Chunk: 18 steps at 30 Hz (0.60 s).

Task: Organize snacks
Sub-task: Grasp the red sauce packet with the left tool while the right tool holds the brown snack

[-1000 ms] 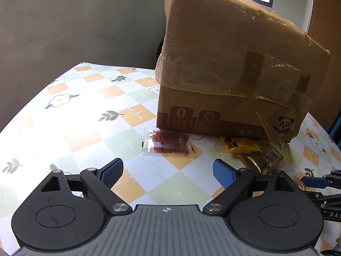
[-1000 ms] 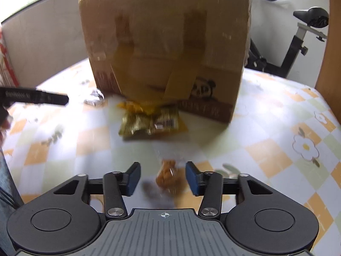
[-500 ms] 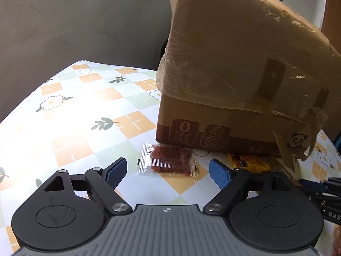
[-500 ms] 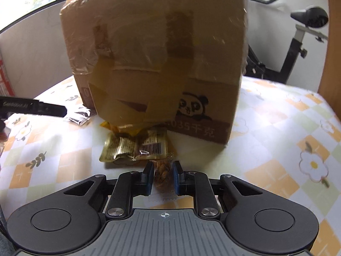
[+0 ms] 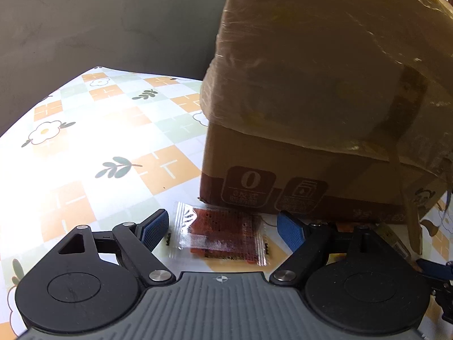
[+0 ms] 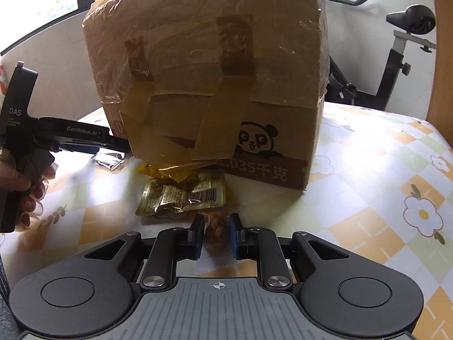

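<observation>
Two tools work over a counter [image 6: 368, 170] covered in a checked, flower-printed cloth, and one taped cardboard box [image 6: 209, 85] with a panda print dominates both views, filling the space from 11 to 2 o'clock. In the right wrist view, a gold foil snack packet [image 6: 181, 198] lies against the foot of the box at 12 o'clock from the right tool [image 6: 217, 233], with a yellow wrapper [image 6: 161, 171] tucked just behind it, touching the box. An exercise bike [image 6: 396, 65] stands beyond the counter at 2 o'clock. The right tool, angled down toward the counter, is clenched on a small clear packet of brown nuts [image 6: 216, 231], its blue pads pressing both sides. In the left wrist view, the left tool [image 5: 223, 231] also tilts downward and stands released, its pads spread wide either side of a clear packet of red snack strips [image 5: 223, 233] that lies flat on the cloth, just in front of the box's lower edge. From the right view, the left tool reaches in from 9 o'clock, held by a hand [image 6: 27, 189] gripping its handle, its tip close to the box corner above a silvery packet [image 6: 109, 160].
</observation>
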### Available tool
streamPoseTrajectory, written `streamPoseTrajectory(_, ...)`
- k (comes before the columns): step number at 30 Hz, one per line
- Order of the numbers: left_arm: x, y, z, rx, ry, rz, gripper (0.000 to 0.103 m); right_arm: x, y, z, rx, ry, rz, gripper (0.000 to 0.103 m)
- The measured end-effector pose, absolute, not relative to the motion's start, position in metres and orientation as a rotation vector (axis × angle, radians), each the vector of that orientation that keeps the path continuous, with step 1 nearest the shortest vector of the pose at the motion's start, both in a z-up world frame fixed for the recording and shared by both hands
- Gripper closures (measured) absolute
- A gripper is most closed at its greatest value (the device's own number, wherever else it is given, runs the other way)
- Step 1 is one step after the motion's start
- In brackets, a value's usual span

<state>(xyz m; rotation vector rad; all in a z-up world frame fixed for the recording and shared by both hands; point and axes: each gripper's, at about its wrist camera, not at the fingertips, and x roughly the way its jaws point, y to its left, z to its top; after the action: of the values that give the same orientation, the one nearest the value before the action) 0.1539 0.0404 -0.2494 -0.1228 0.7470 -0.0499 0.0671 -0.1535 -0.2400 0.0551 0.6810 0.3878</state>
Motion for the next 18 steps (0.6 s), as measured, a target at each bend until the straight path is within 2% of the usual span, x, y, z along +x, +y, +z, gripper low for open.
streamPoseTrajectory(10,0.119,0.016,-0.244,-0.140,0.799,-0.196,0.018,0.067,-0.156,-0.240,0.073,0.681,0.403,0.086)
streamPoseTrajectory(18,0.126,0.025,-0.237,-0.035,0.737,-0.194,0.019,0.065,-0.155,-0.240,0.065,0.673,0.421,0.085)
